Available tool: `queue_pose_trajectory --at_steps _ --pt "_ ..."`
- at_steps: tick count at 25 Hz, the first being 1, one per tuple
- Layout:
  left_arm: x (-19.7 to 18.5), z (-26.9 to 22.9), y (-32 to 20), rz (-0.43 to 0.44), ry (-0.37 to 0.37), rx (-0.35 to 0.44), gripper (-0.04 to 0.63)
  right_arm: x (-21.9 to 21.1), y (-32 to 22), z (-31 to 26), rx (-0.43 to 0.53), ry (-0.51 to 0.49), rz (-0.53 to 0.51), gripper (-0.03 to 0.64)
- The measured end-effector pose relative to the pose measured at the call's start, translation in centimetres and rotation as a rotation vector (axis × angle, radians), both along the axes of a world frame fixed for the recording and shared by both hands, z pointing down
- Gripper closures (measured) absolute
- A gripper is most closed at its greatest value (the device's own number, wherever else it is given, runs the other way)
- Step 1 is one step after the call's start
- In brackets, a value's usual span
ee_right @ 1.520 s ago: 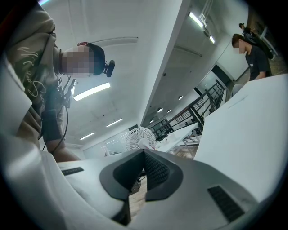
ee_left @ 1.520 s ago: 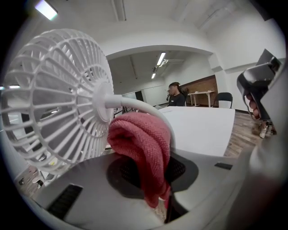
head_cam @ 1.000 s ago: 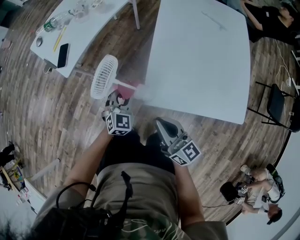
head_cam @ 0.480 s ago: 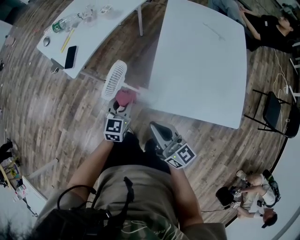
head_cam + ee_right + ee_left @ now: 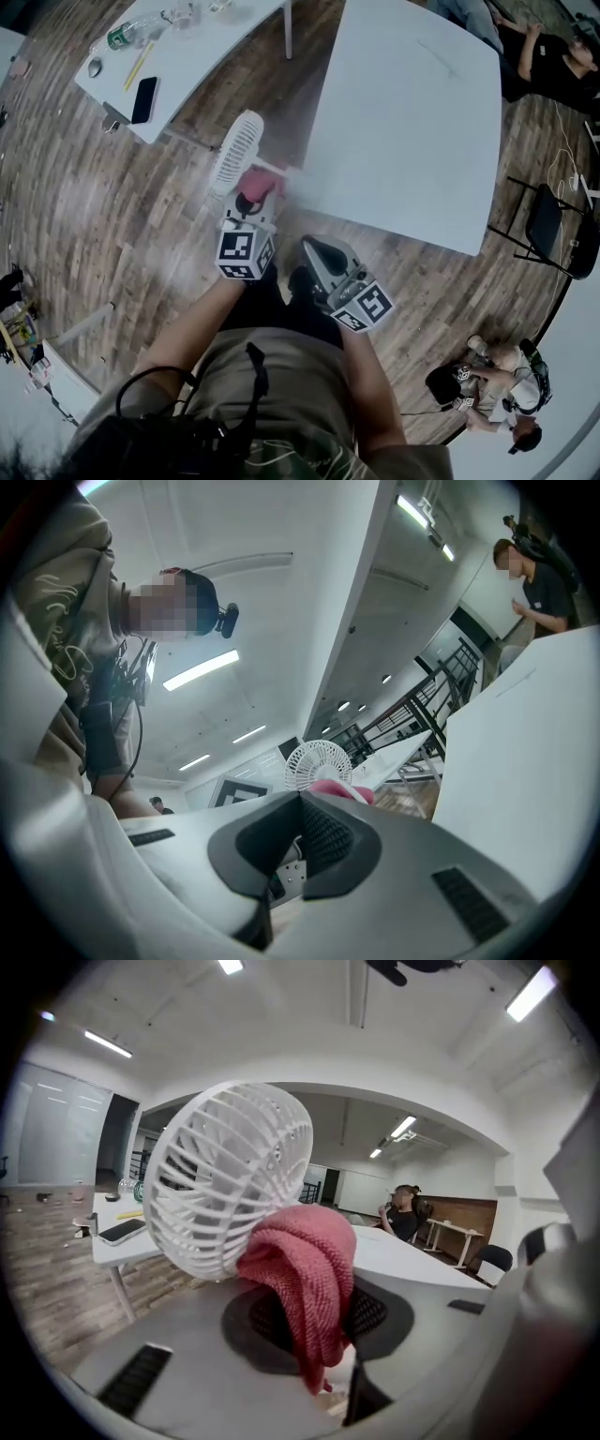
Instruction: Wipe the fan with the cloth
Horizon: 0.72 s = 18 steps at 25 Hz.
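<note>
A small white fan (image 5: 236, 150) with a round cage hangs tilted off the near corner of the big white table (image 5: 412, 141). A pink cloth (image 5: 259, 182) is bunched against the fan's back. My left gripper (image 5: 246, 208) is shut on this cloth. In the left gripper view the cloth (image 5: 305, 1279) droops between the jaws of the left gripper (image 5: 311, 1321), with the fan cage (image 5: 225, 1180) touching it just beyond. Whether the jaws also pinch the fan's stem is hidden. My right gripper (image 5: 312, 247) is shut and empty, beside the left one. Its own view shows the right gripper (image 5: 302, 832) with fan (image 5: 319, 761) and cloth (image 5: 343, 790) ahead.
A second white table (image 5: 178, 66) at the upper left carries a phone (image 5: 144, 99) and a bottle (image 5: 127, 36). A black folding chair (image 5: 553, 216) stands at the right. One person sits at the upper right (image 5: 548, 52), another crouches at the lower right (image 5: 506, 380). Wooden floor lies below.
The left gripper has risen and rolled with the pink cloth in it, its marker cube turning. The fan stayed against the cloth. The right gripper lifted slightly.
</note>
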<state>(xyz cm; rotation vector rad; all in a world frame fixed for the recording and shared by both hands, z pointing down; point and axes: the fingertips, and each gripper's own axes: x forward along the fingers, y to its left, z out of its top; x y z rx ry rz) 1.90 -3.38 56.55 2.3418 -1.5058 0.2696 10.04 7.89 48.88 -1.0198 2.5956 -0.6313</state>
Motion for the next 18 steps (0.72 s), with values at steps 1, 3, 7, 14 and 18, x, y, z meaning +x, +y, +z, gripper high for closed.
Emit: queue_pose_trajectory --at_steps 1,3,7,14,18 --pt "0.0 -0.3 -0.1 -0.014 0.019 -0.007 0.494 0.0 0.1 0.1 -0.004 0.001 0.000 0.615" --pt "0.1 -0.6 -0.1 -0.039 0.039 -0.014 0.494 0.2 0.3 0.3 -0.010 0.003 0.000 0.615" --pt "0.5 -0.8 -0.3 0.007 -0.077 0.049 0.494 1.2 0.2 0.6 -0.018 0.000 0.011 0.615" --pt "3.1 -1.3 0.1 0.240 -0.278 0.185 0.495 2.9 0.2 1.8 -0.037 -0.002 0.031 0.615" --pt "3.0 -0.4 0.3 0.306 -0.331 0.205 0.495 3.0 0.4 2.5 -0.048 -0.005 0.035 0.615"
